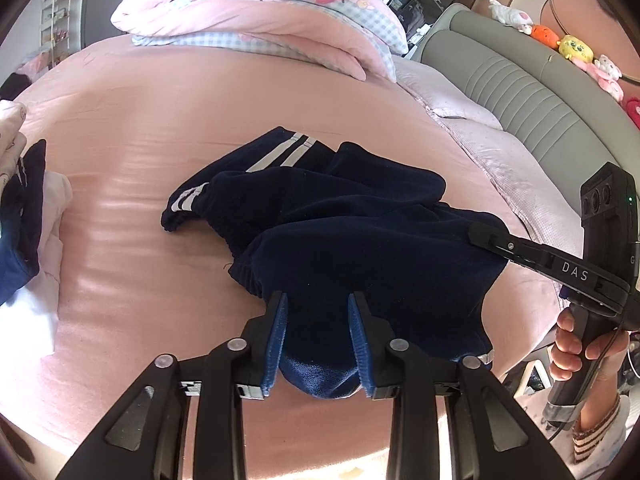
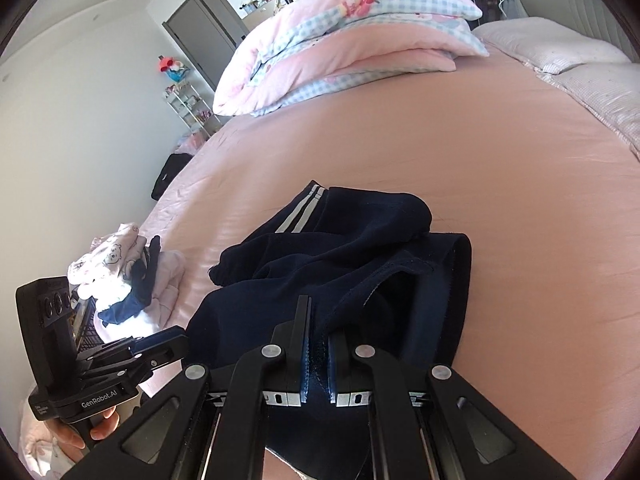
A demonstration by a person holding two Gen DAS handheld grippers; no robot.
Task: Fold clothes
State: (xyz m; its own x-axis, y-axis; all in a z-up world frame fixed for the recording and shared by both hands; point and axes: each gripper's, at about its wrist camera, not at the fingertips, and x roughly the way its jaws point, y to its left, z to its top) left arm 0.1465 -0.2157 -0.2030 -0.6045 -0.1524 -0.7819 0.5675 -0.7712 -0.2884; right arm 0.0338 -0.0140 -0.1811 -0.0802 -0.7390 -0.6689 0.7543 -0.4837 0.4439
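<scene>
A: What can't be made out here?

B: In the left wrist view, the near end of the dark trousers (image 1: 344,232) sinks behind the left gripper (image 1: 318,312); whether its pads (image 1: 276,344) touch the cloth is unclear.

A: And the clothes pile (image 1: 28,216)?

B: Cut off at the left edge. The toys (image 1: 576,50) on the headboard are too small to identify.

A: The right wrist view?

B: The trousers' waistband runs under the right gripper (image 2: 318,320) and out the bottom edge. The left hand (image 2: 100,428) is mostly hidden by its handle.
</scene>
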